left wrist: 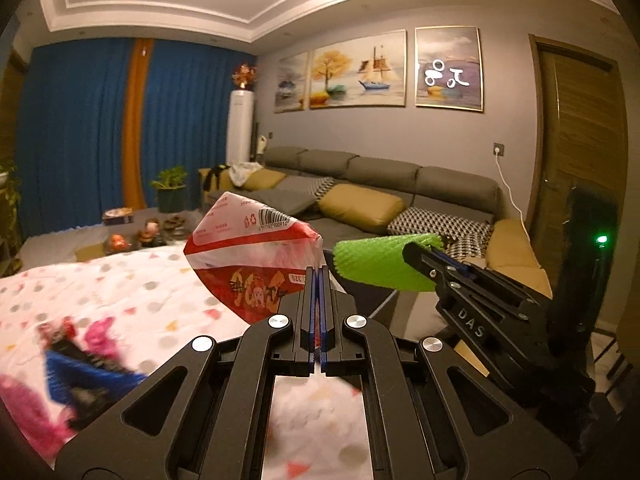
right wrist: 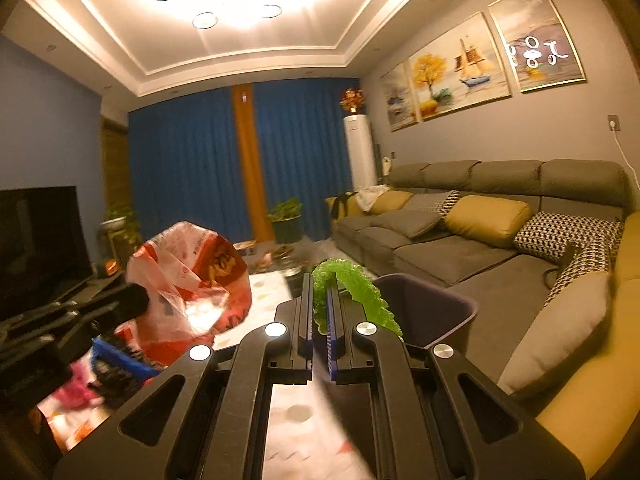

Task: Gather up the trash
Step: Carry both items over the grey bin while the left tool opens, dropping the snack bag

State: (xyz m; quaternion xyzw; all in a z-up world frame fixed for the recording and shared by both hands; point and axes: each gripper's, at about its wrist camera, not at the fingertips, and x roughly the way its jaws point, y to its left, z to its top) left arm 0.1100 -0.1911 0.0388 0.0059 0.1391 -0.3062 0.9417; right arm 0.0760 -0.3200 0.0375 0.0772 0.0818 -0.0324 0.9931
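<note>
My left gripper (left wrist: pixel 319 274) is shut on a crumpled red and white plastic wrapper (left wrist: pixel 252 256) with a barcode, held up above the table. From the right wrist view the same wrapper (right wrist: pixel 188 284) hangs at the left, with the left gripper (right wrist: pixel 136 304) pinching it. My right gripper (right wrist: pixel 319 284) is shut on a green foam net sleeve (right wrist: pixel 360 296). That green sleeve (left wrist: pixel 380 264) shows at the right of the left wrist view, clamped by the right gripper (left wrist: pixel 416 254). A dark purple bin (right wrist: pixel 432 312) stands open just beyond the right gripper's fingertips.
A table with a white dotted cloth (left wrist: pixel 100 296) lies below, with blurred pink and blue litter (left wrist: pixel 80 360) at its left. A grey sofa (right wrist: pixel 480 248) with yellow and patterned cushions fills the right. Blue curtains, potted plants and a TV (right wrist: pixel 40 240) stand further back.
</note>
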